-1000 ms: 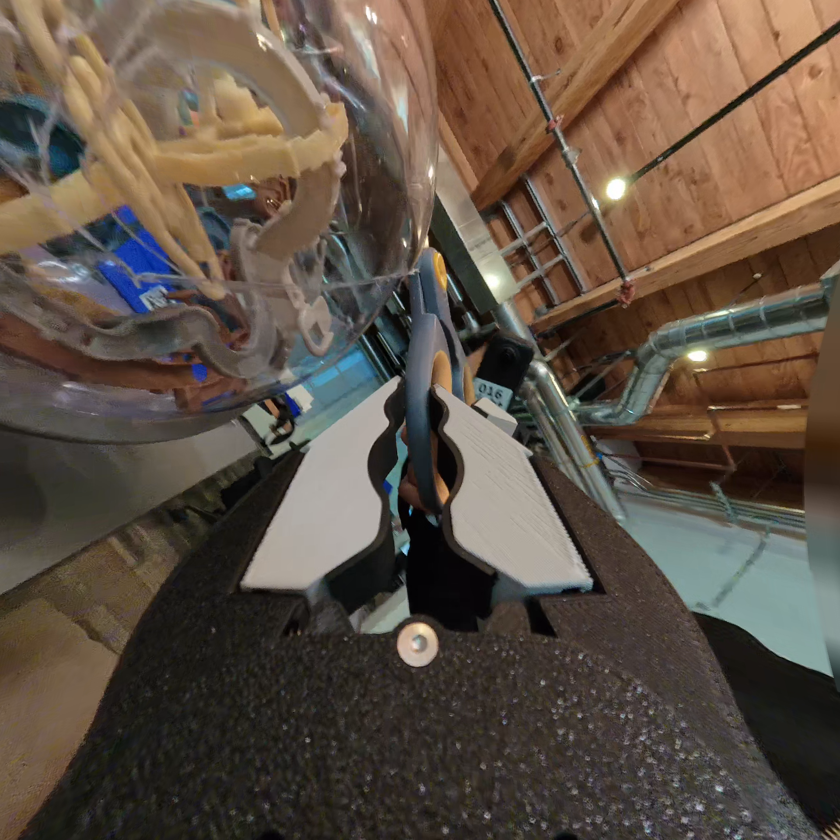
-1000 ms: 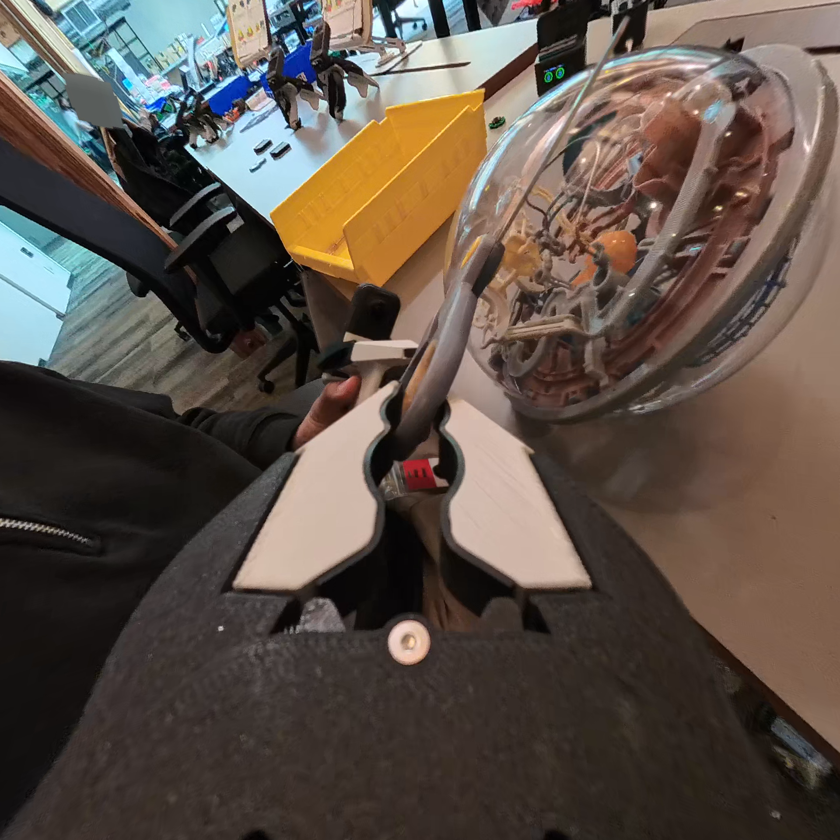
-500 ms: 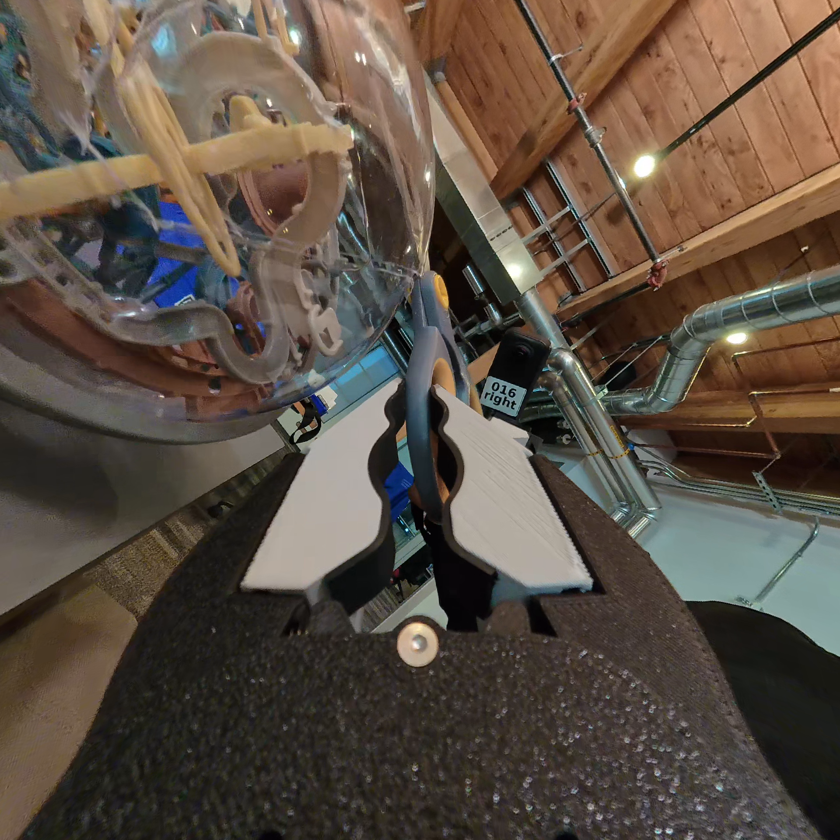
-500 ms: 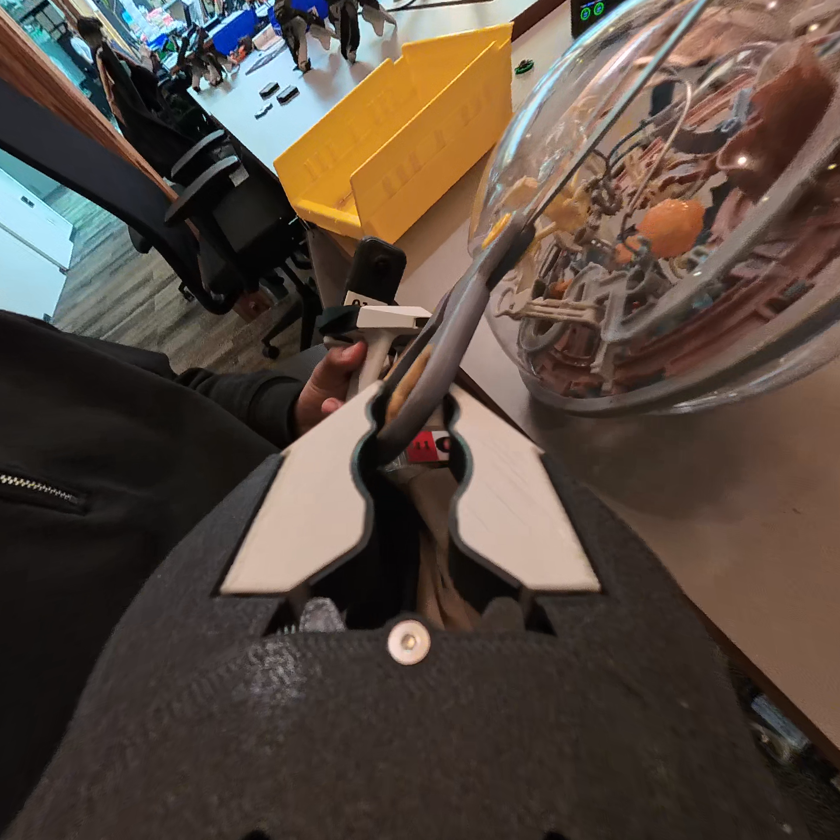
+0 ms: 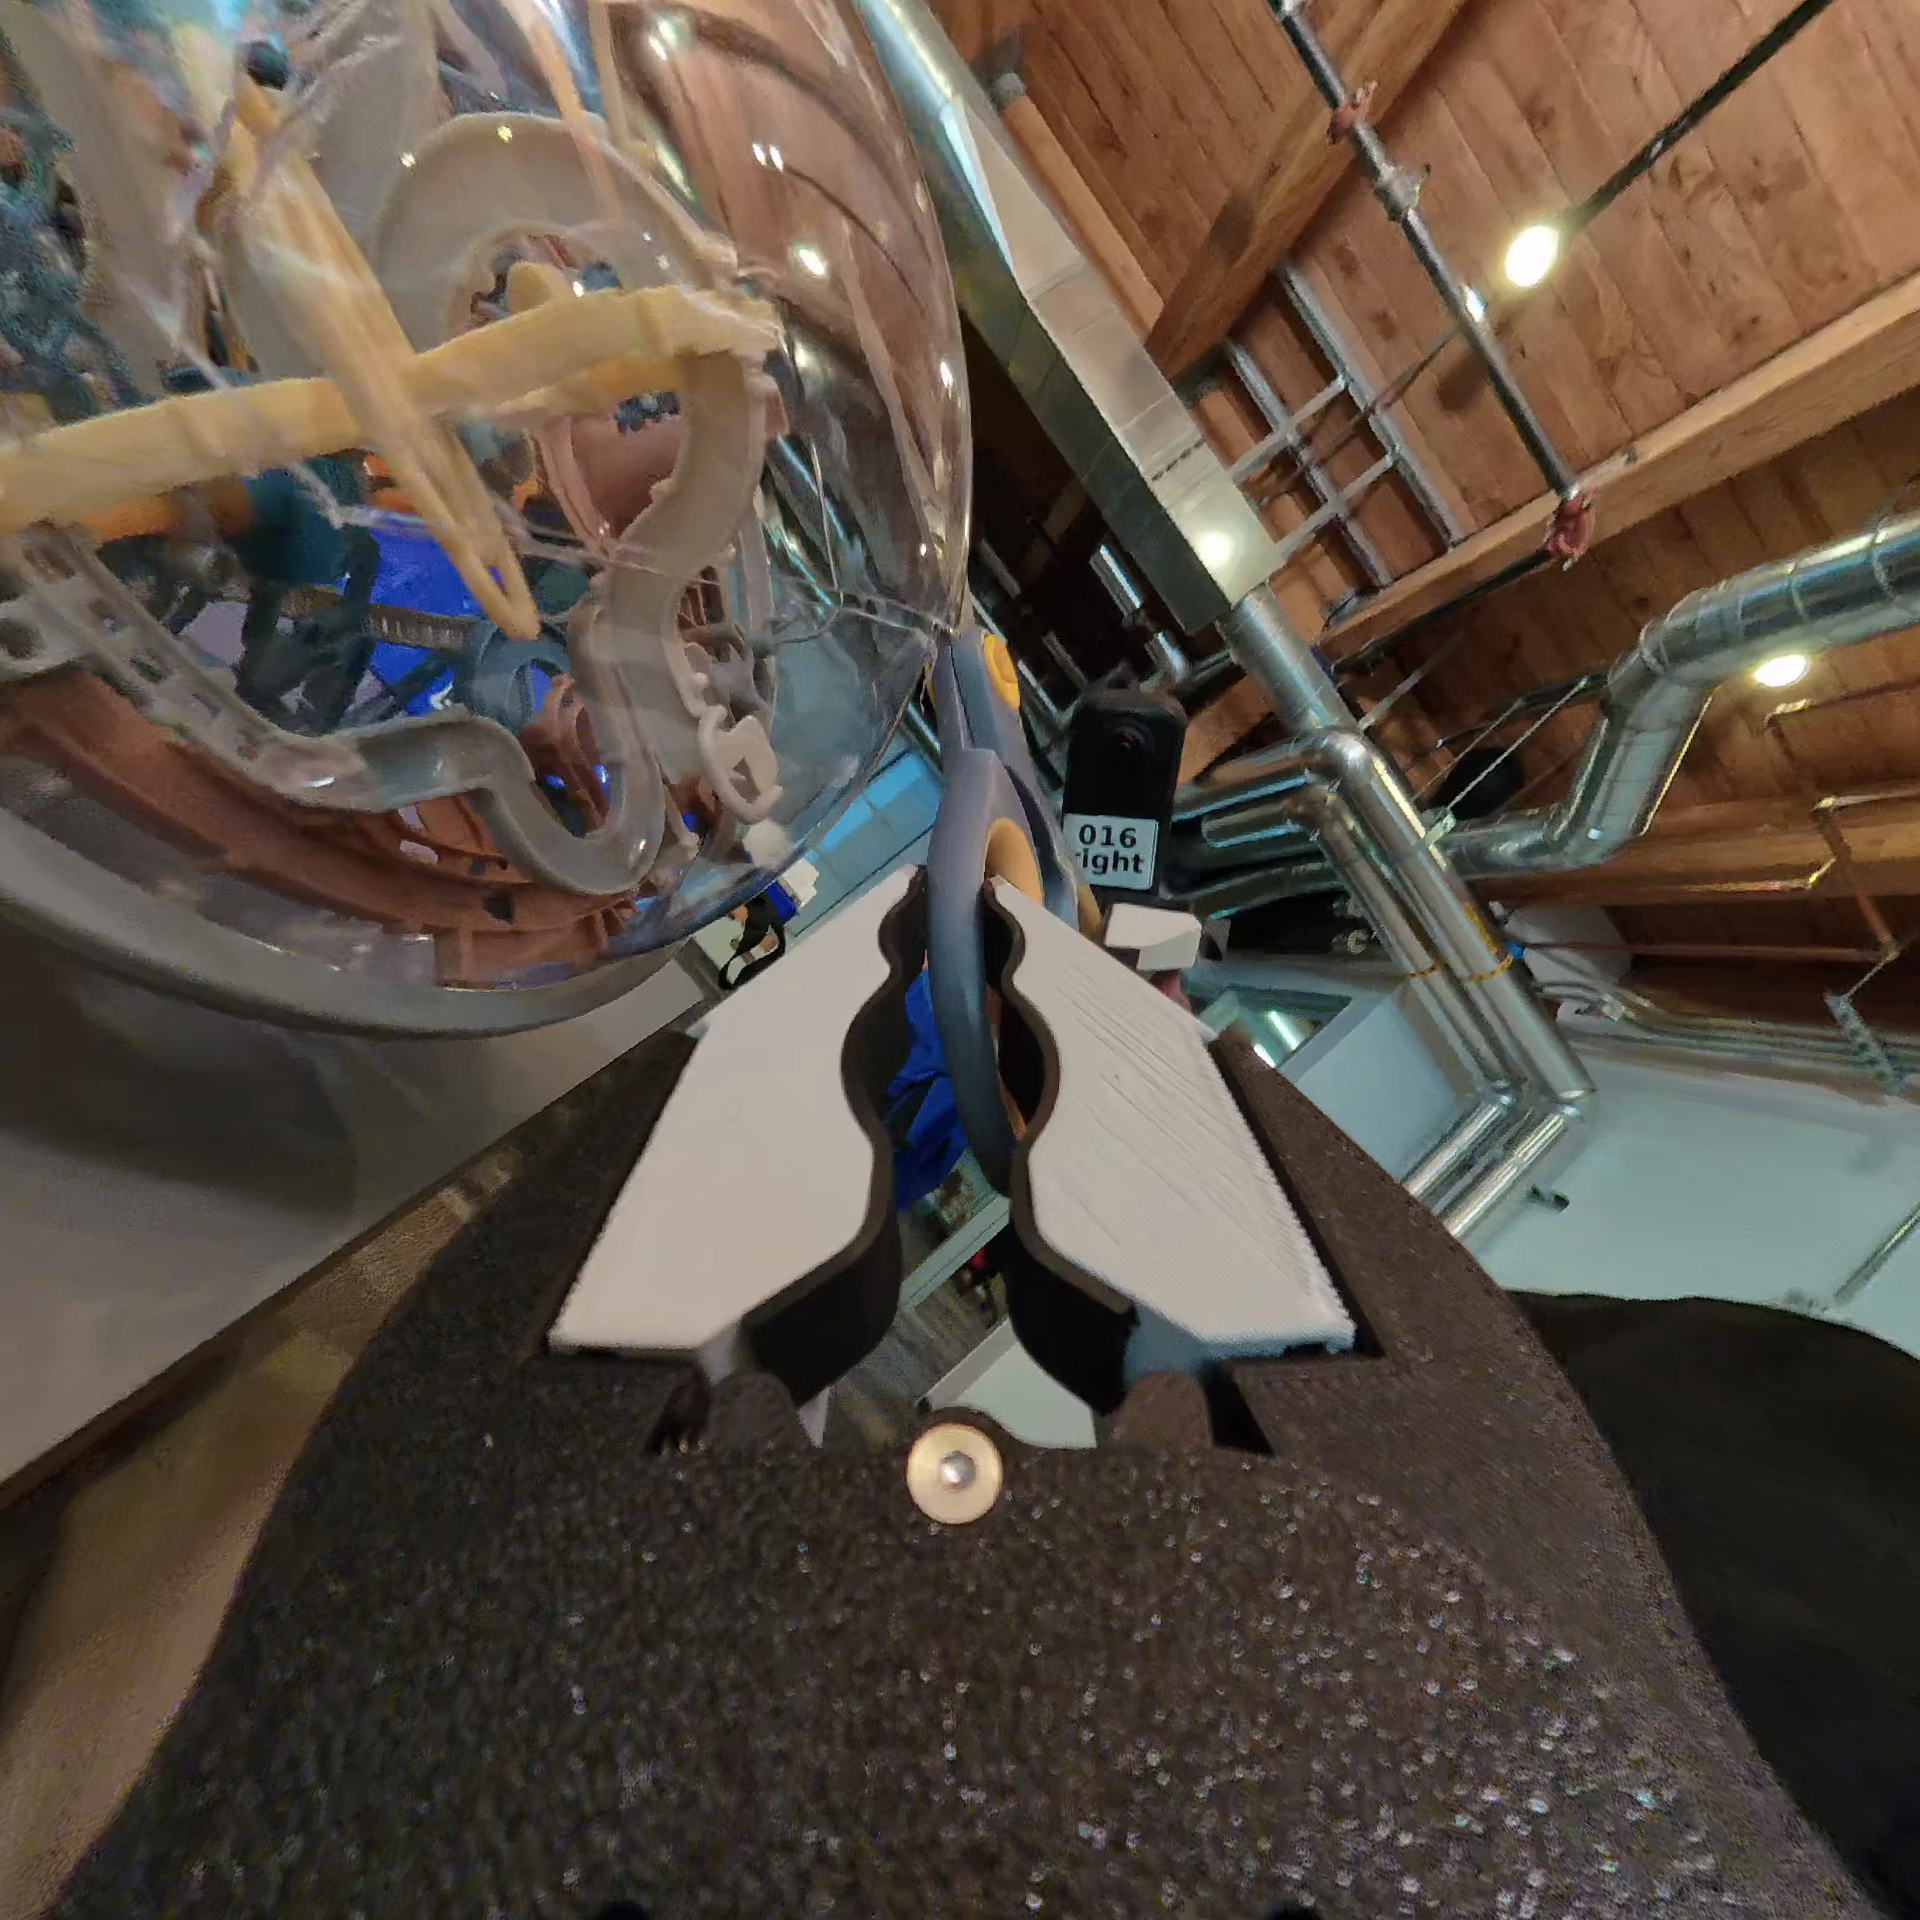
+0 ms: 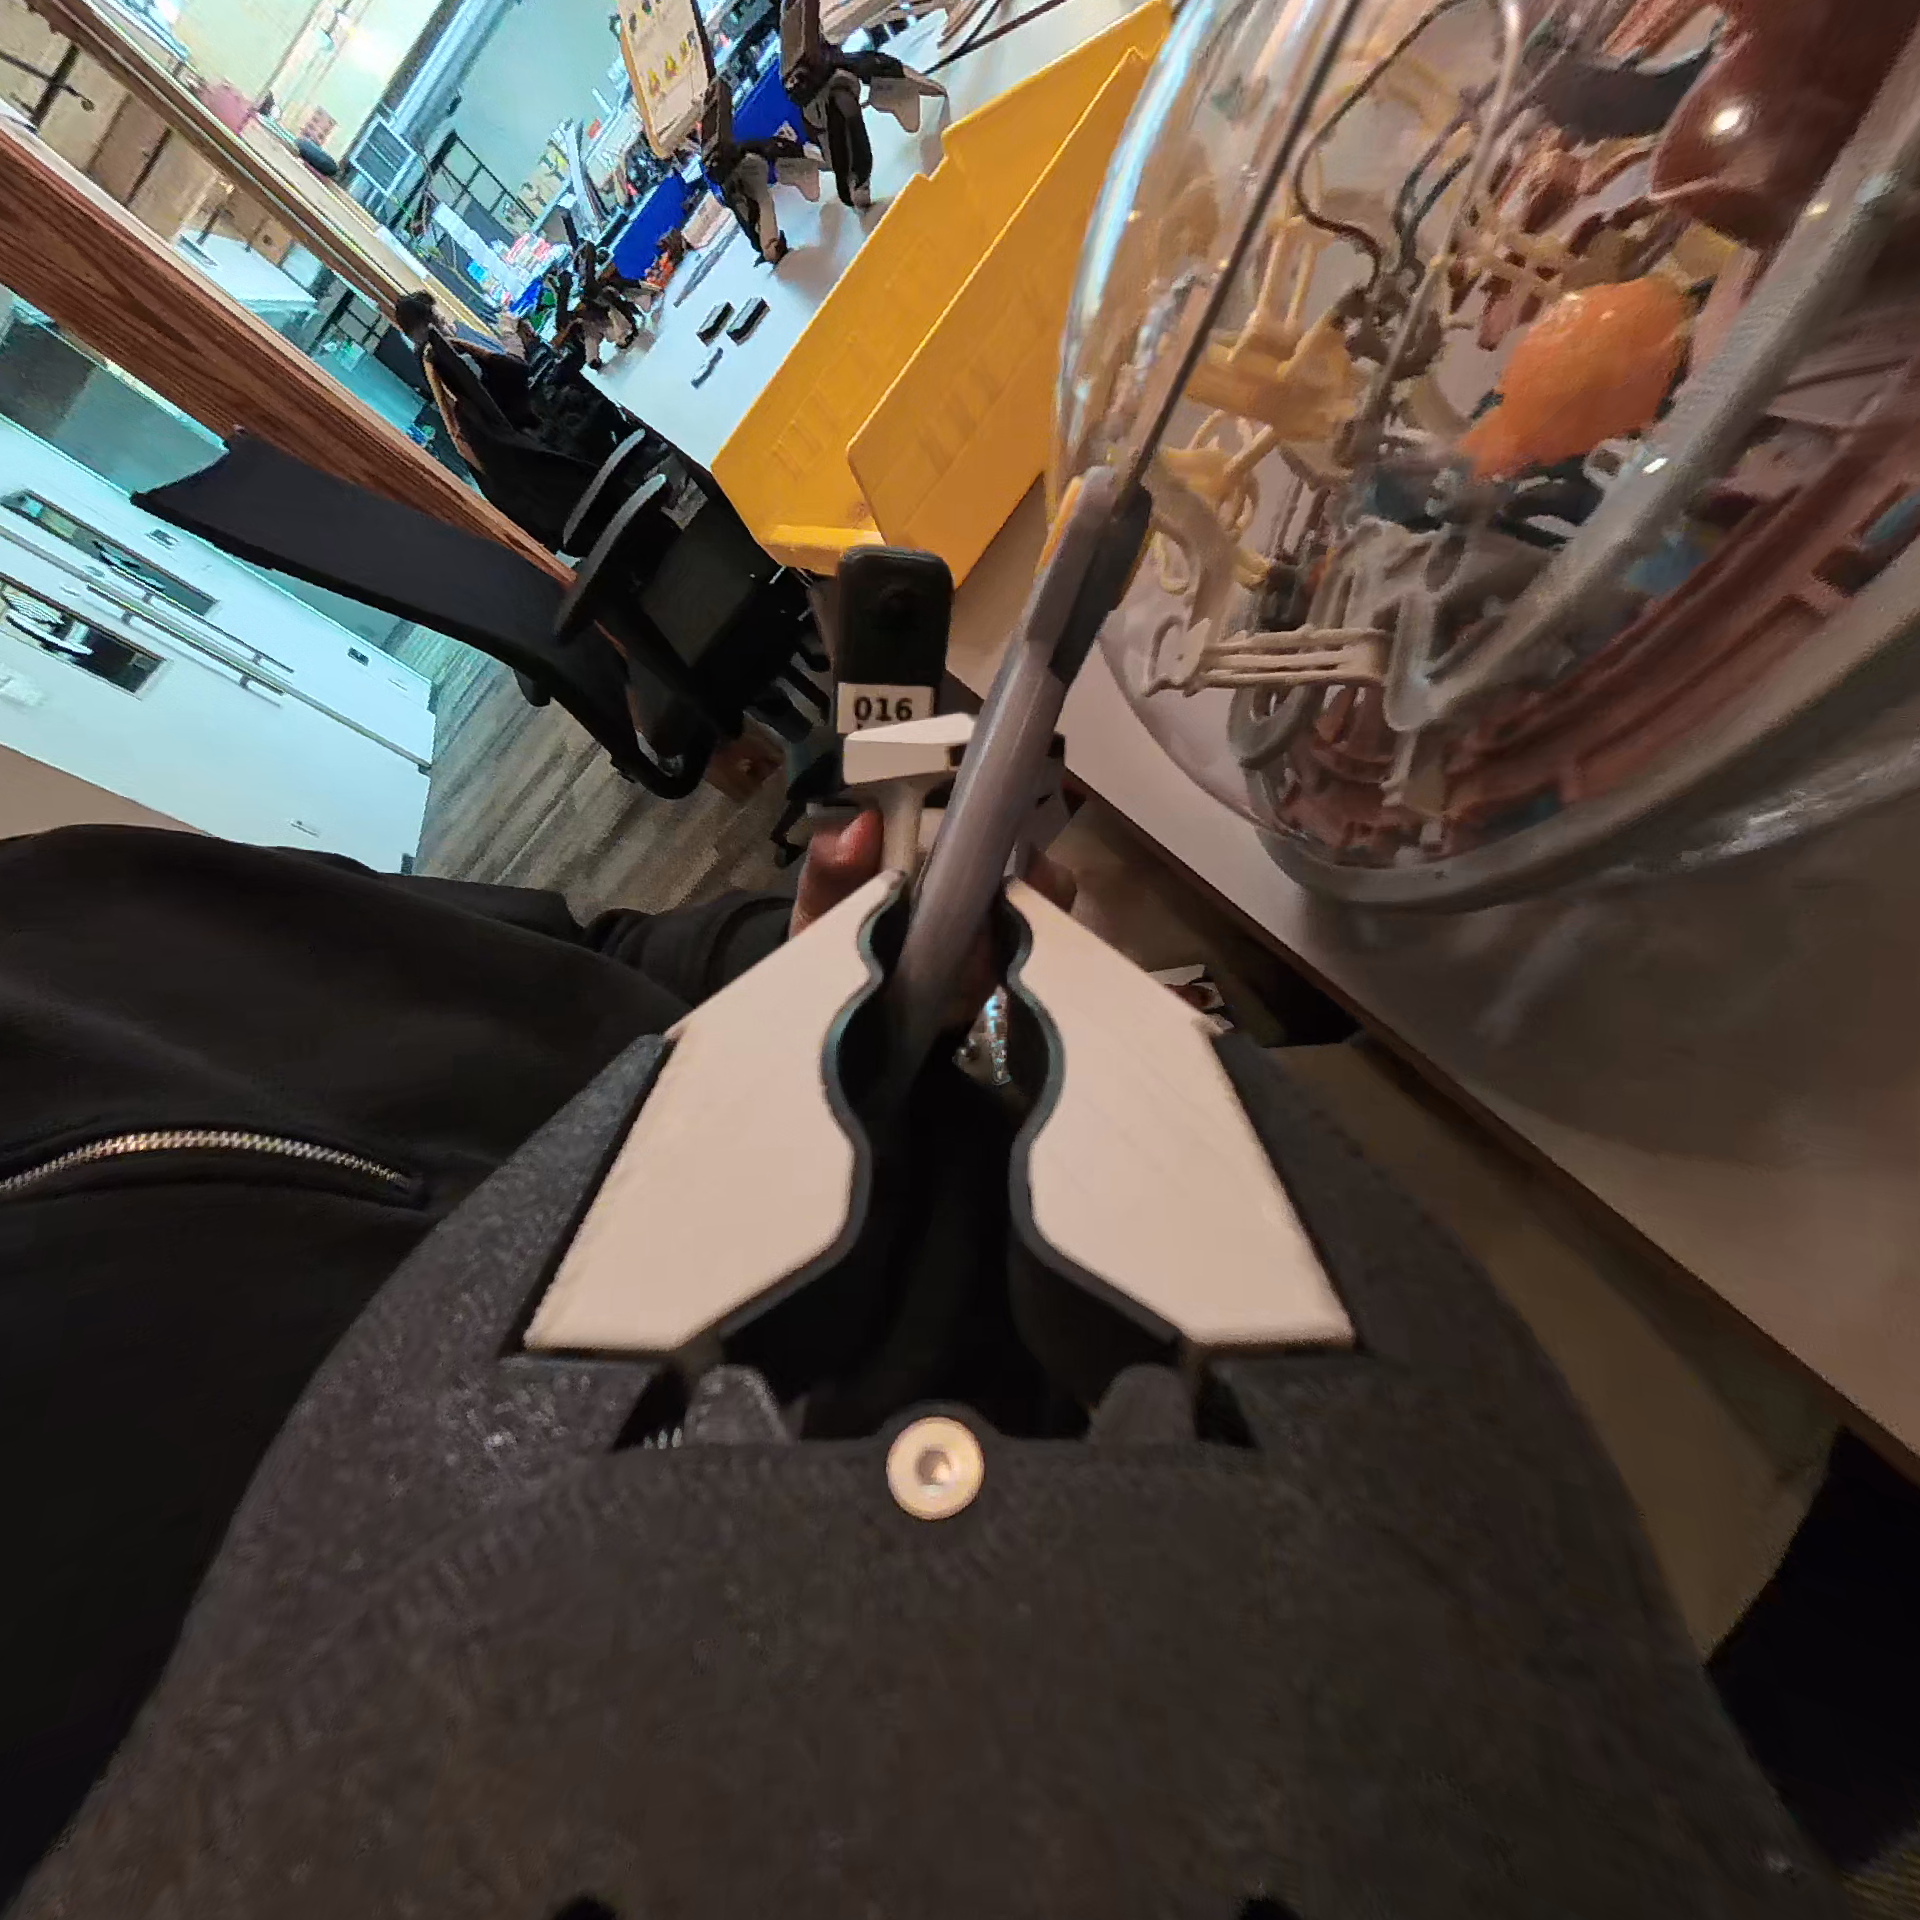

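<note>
A pair of scissors with grey and orange handles (image 5: 961, 821) is held between both grippers. My left gripper (image 5: 951, 894) is shut on one grey handle loop. My right gripper (image 6: 951, 894) is shut on the other grey handle (image 6: 1023, 707). The thin blade runs up against a large clear plastic sphere (image 6: 1507, 468) with a maze of cream, brown and orange tracks inside. The sphere rests on the table and fills the upper left of the left wrist view (image 5: 416, 468). Each view shows the other gripper's camera behind the handle: in the left wrist view (image 5: 1122, 779), in the right wrist view (image 6: 894, 644).
The sphere sits near the edge of a pale table (image 6: 1558, 1122). A yellow bin (image 6: 935, 364) stands behind it. A person's hand (image 6: 831, 862) and black jacket (image 6: 260, 1091) are at the left, with black chairs (image 6: 644, 592) beyond. Wooden ceiling and metal ducts (image 5: 1714, 665) show overhead.
Both grippers have kept their grip on the scissors handles and moved closer to the sphere, which looms larger. The right view has tilted, and the blade now lies across the sphere's side.
</note>
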`<state>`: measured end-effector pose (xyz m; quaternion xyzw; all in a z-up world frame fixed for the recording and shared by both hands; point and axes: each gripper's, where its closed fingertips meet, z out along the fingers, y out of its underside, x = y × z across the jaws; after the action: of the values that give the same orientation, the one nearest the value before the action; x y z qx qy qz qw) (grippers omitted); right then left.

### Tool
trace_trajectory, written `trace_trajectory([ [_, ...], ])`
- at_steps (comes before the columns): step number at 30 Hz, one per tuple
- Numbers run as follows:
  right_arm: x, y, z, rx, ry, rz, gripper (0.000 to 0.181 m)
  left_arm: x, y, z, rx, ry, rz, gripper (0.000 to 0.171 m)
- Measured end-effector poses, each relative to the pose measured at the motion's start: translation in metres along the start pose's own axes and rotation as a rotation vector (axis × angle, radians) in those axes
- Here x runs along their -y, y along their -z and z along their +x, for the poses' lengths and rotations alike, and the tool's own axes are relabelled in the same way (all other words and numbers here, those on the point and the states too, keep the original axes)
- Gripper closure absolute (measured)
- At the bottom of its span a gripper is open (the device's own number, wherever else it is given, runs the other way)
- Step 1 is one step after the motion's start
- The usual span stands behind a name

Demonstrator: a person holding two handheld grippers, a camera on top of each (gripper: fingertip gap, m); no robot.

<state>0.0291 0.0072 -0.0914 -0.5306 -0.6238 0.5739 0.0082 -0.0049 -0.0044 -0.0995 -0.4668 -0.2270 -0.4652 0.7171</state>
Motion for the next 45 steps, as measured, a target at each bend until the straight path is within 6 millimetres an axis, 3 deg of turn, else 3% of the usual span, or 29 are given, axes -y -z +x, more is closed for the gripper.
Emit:
trace_trajectory([
  [7, -0.006, 0.003, 0.008, -0.015, 0.008, -0.023, 0.171, -0.015, 0.002, -0.009, 0.1, -0.249, -0.308, 0.166],
  [11, -0.009, -0.004, 0.007, -0.052, 0.087, -0.082, 0.171, -0.02, -0.002, -0.021, 0.251, -0.47, -0.415, 0.166],
  [14, -0.004, -0.008, 0.011, -0.079, 0.135, -0.111, 0.171, -0.012, -0.004, -0.031, 0.375, -0.646, -0.418, 0.168],
  [20, 0.009, -0.012, 0.018, -0.081, 0.123, -0.137, 0.171, 0.003, -0.009, -0.041, 0.487, -0.674, -0.415, 0.168],
  [26, 0.015, -0.014, 0.023, -0.091, 0.128, -0.183, 0.171, 0.012, -0.012, -0.051, 0.606, -0.819, -0.431, 0.169],
  [35, 0.009, -0.024, 0.012, -0.049, 0.154, -0.26, 0.159, 0.01, -0.015, -0.056, 0.571, -0.815, -0.491, 0.171],
  [45, 0.019, -0.025, 0.013, -0.036, 0.071, -0.172, 0.163, 0.017, -0.017, -0.056, 0.56, -0.819, -0.452, 0.171],
])
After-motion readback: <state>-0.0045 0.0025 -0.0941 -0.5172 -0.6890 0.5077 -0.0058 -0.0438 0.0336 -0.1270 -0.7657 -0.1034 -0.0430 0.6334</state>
